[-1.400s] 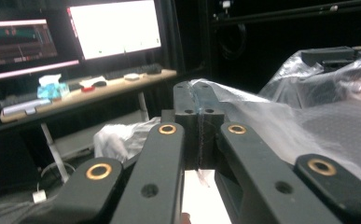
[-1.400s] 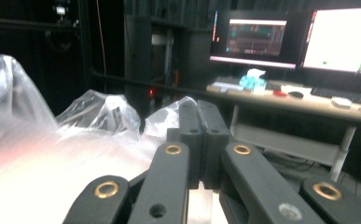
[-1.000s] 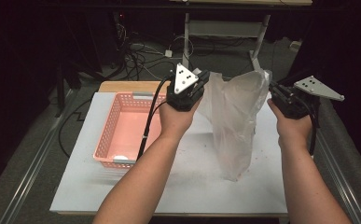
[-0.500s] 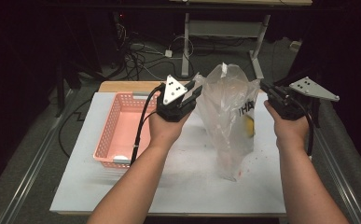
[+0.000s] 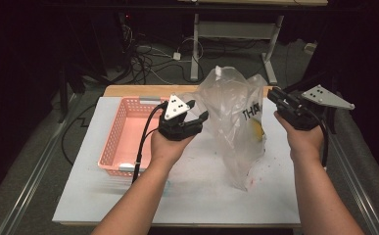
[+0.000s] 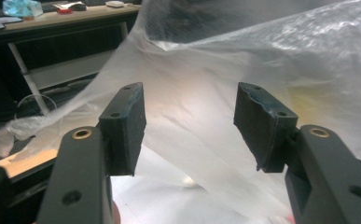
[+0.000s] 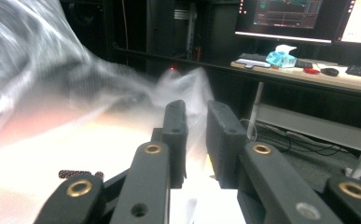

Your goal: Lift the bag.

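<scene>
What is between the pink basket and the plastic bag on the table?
In the high view, the left tongs and the hand holding them sit between the pink basket and the plastic bag, above the white table.

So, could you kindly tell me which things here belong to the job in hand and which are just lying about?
In the job:
- plastic bag, upright on the table, something yellow inside
- left gripper, jaws apart, just opened, bag behind them
- right gripper, narrow gap, bag edge between the jaws

Lying about:
- pink basket, left of the bag
- cables on the floor
- desk with monitors
</scene>
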Demonstrator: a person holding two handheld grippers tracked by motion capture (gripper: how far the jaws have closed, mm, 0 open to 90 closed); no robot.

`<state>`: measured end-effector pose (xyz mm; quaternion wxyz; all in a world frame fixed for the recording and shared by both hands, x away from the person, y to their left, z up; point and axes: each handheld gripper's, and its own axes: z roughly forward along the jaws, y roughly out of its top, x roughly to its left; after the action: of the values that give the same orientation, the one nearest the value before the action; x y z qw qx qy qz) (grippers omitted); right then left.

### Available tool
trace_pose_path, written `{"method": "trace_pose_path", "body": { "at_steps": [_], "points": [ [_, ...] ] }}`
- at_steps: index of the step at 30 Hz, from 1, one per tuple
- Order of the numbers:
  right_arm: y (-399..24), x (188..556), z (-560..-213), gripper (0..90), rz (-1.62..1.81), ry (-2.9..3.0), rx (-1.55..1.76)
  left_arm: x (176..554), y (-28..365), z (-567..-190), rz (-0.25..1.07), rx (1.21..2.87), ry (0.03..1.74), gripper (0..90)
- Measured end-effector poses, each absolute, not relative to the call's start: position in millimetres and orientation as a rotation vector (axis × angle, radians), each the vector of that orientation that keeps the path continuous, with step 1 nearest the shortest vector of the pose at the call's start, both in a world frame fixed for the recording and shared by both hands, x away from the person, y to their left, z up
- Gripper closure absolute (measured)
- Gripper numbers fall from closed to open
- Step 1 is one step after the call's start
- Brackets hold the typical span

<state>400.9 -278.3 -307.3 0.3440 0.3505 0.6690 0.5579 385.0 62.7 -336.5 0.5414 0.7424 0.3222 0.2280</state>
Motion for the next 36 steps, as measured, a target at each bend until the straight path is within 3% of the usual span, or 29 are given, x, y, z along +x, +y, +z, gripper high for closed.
{"method": "trace_pose_path", "body": {
  "at_steps": [15,26,30,36],
  "points": [
    [-275,389,-319,54.3,1.449,1.810,0.890,373,69,-355,0.465,1.787,0.762,27.4],
    [-275,380,-343,29.3,1.451,1.853,0.900,354,70,-377,0.430,1.806,0.780,14.7],
    [-277,375,-351,21.8,1.452,1.860,0.897,343,70,-383,0.422,1.800,0.774,14.5],
    [-281,363,-370,15.3,1.430,1.890,0.912,327,64,-396,0.391,1.853,0.786,3.5]
  ]
}}
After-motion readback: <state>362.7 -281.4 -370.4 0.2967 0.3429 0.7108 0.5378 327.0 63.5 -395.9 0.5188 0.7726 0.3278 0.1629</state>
